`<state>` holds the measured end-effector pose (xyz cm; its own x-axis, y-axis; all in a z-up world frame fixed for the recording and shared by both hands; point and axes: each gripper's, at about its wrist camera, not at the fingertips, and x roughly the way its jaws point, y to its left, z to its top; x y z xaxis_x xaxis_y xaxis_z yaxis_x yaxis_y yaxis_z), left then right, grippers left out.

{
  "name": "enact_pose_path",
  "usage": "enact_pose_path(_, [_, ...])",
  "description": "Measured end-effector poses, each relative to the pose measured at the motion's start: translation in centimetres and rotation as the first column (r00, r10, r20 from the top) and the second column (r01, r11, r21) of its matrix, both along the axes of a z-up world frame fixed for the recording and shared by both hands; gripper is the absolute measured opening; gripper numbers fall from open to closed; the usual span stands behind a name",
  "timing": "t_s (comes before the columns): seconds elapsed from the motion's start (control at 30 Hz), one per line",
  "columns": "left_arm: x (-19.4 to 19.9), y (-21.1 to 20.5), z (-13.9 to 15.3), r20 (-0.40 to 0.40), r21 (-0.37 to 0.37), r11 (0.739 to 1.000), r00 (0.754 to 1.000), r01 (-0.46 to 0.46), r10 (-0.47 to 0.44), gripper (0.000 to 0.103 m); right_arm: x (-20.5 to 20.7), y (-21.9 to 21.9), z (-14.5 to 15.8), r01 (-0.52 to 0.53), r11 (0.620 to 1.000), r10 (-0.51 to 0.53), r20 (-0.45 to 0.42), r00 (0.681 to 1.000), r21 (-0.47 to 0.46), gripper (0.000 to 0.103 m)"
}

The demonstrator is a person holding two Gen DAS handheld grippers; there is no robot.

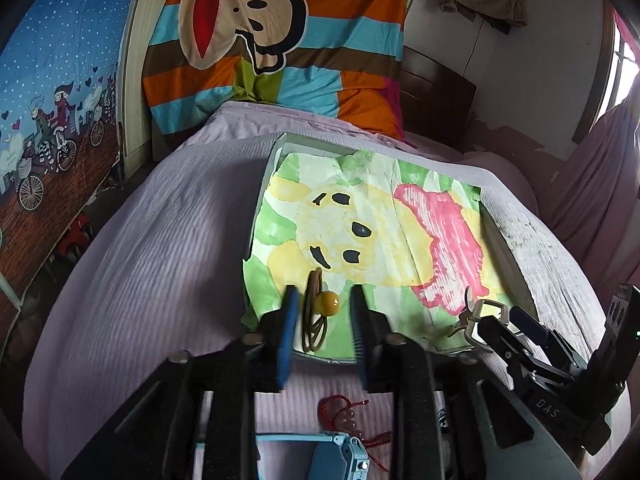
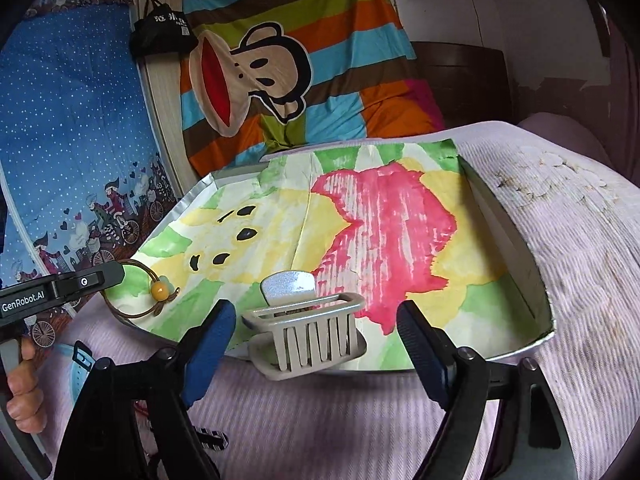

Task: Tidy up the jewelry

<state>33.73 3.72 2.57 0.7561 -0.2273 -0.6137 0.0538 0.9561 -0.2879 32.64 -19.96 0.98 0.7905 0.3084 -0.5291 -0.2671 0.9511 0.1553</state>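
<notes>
A shallow box lined with a painted paper lies on the bed. A brown hair tie with a yellow bead rests on the paper at the box's near left corner. My left gripper stands open around it, its blue pads clear of the tie on both sides. A beige claw hair clip sits at the near edge of the box, between the wide-open fingers of my right gripper, which do not touch it. The right wrist view also shows the hair tie beside the left gripper.
On the lilac sheet in front of the box lie a red bead bracelet and a blue watch, its strap also visible. A striped monkey pillow stands behind the box. A hand grips the left handle.
</notes>
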Motion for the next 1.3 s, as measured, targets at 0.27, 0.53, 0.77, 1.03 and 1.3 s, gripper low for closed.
enact_pose_path(0.27, [-7.4, -0.9, 2.9, 0.147, 0.011, 1.000, 0.989, -0.023, 0.021, 0.078, -7.5, -2.9, 3.7, -0.009, 1.000, 0.010, 0.146, 0.989, -0.005, 0.103])
enact_pose_path(0.53, [-16.0, -3.0, 3.7, 0.239, 0.029, 0.999, 0.971, -0.030, 0.022, 0.094, -14.9, -3.8, 5.7, -0.050, 0.999, 0.049, 0.216, 0.975, -0.002, 0.103])
enact_pose_path(0.77, [-22.3, -4.1, 3.4, 0.287, 0.056, 0.997, 0.958, -0.049, 0.031, 0.094, -19.8, -4.6, 5.2, -0.035, 0.999, 0.036, 0.229, 0.973, -0.008, 0.103])
enact_pose_path(1.03, [-26.7, -4.7, 2.6, 0.310, 0.122, 0.991, 0.950, -0.057, 0.017, 0.094, -23.1, -4.7, 3.1, -0.046, 0.997, 0.060, 0.237, 0.970, -0.061, 0.103])
enact_pose_path(1.3, [-28.4, -5.0, 1.1, 0.315, 0.181, 0.982, 0.949, -0.052, -0.007, 0.094, -24.7, -3.5, 2.0, -0.094, 0.986, 0.127, 0.256, 0.958, -0.139, 0.103])
